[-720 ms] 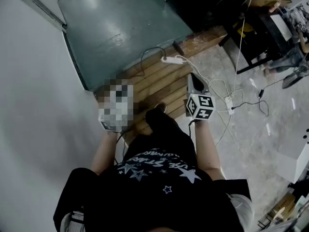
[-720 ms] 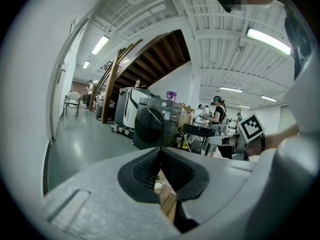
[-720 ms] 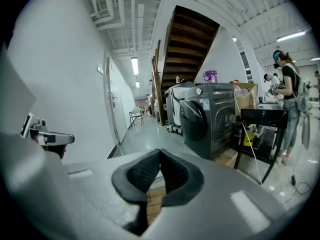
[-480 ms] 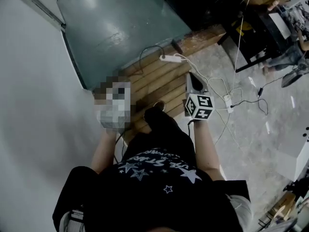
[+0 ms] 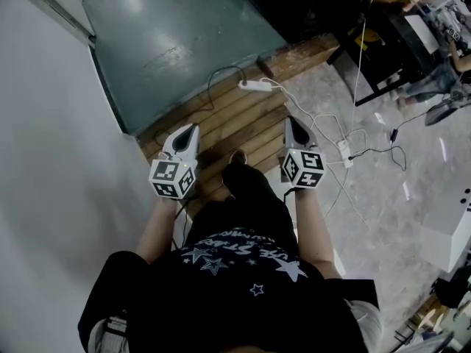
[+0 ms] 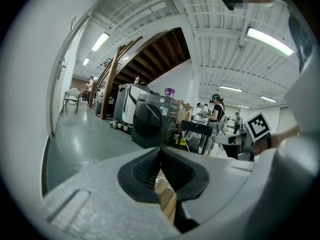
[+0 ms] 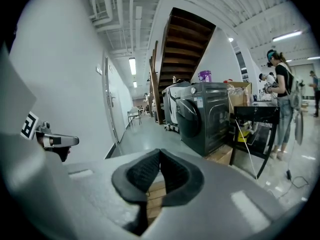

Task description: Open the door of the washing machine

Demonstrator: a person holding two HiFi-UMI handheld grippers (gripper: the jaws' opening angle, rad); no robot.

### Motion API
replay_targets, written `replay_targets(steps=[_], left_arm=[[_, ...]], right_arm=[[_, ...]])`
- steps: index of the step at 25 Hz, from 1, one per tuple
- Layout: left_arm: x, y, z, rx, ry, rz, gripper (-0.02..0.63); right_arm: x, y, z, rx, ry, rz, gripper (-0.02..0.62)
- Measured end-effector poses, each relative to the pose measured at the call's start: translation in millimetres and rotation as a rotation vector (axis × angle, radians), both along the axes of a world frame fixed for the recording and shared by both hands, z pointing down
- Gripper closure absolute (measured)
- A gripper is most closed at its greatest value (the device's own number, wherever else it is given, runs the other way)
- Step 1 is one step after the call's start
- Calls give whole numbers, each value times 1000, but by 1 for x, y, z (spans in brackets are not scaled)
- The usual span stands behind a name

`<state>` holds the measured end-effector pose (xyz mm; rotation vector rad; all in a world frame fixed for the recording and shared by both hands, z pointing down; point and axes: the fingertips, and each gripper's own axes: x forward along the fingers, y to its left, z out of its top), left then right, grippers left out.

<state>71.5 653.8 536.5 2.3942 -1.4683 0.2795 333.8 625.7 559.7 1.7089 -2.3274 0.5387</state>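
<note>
Distance is what matters right now: the dark grey front-loading washing machine [image 6: 152, 124] stands well apart from the person, across a stretch of glossy grey-green floor [image 5: 169, 35], with its round dark door [image 6: 146, 126] closed against the front. In the left gripper view it sits at about twelve o'clock, just above the jaw tips. In the right gripper view it lies nearer one o'clock, beside a black metal-framed table [image 7: 252, 116] where another person in a black top [image 7: 282, 94] is busy. I cannot make out a handle on the door from here. The left gripper [image 5: 190, 131] and the right gripper [image 5: 293, 123] are held out side by side, tilted a little downward, above a slatted wooden platform [image 5: 243, 123]. A white power strip [image 5: 254, 87] and its cables lie at twelve o'clock from them. Both tools have their ribbed black pads pressed together at the tips with nothing between them, and neither touches anything. I judge this to be the approach, with the opening itself not yet begun. The next move calls for crossing the floor to the machine and parting one gripper's jaws. That gripper then has to reach the door's edge or latch, wherever it proves to be.
</note>
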Motion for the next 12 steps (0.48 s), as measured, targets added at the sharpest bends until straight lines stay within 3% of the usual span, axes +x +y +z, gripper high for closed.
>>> replay_targets(steps=[3, 5, 8, 12], left_arm=[[3, -4, 4, -11, -8, -4, 595], [3, -10, 9, -18, -19, -4, 595], [1, -31, 21, -46, -38, -12, 595], [2, -79, 41, -103, -51, -38, 595]], right_arm=[[7, -12, -1, 16, -32, 22, 570], [5, -25, 6, 5, -57, 6, 377], [4, -57, 18, -16, -59, -5, 307], [9, -115, 41, -54, -61, -8, 301]])
